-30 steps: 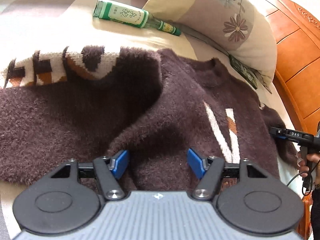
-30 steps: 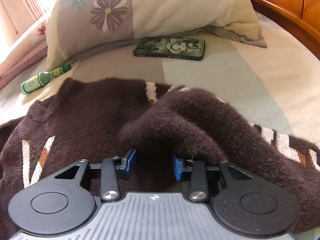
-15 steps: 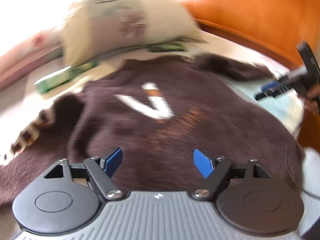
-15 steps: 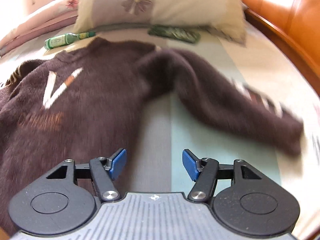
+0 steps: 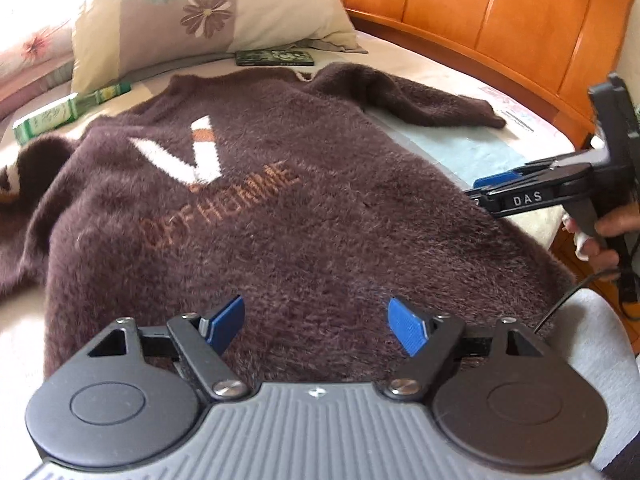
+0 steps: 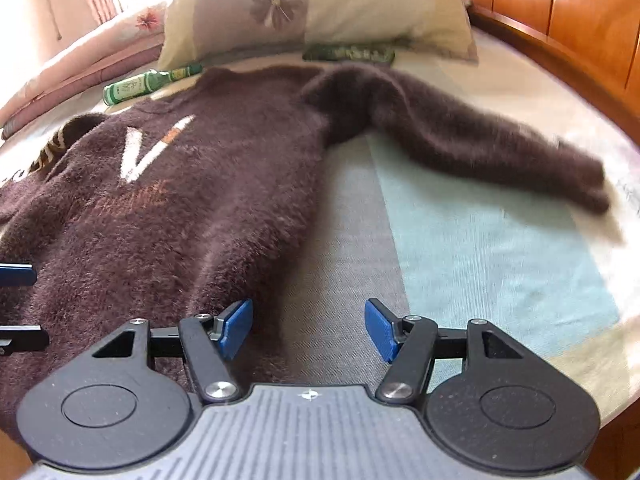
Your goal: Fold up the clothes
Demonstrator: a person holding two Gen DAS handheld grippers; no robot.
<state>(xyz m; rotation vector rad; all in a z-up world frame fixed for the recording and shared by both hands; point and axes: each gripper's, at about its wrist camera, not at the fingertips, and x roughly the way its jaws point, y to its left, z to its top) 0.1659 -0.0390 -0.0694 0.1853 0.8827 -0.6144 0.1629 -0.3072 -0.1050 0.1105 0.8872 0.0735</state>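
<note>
1. One fluffy dark brown sweater with a white V lies flat, front up, on the striped bed sheet.
2. It looks soft, floppy and a bit heavy; the bottom corners or the sleeve seem good spots to grab.
3. Left gripper hovers over the hem, jaws apart and empty.
4. Right gripper, jaws apart too, holds nothing.
5. Nearby sit a puffy flowered pillow, a green glass bottle and a shiny orange wooden headboard.
</note>
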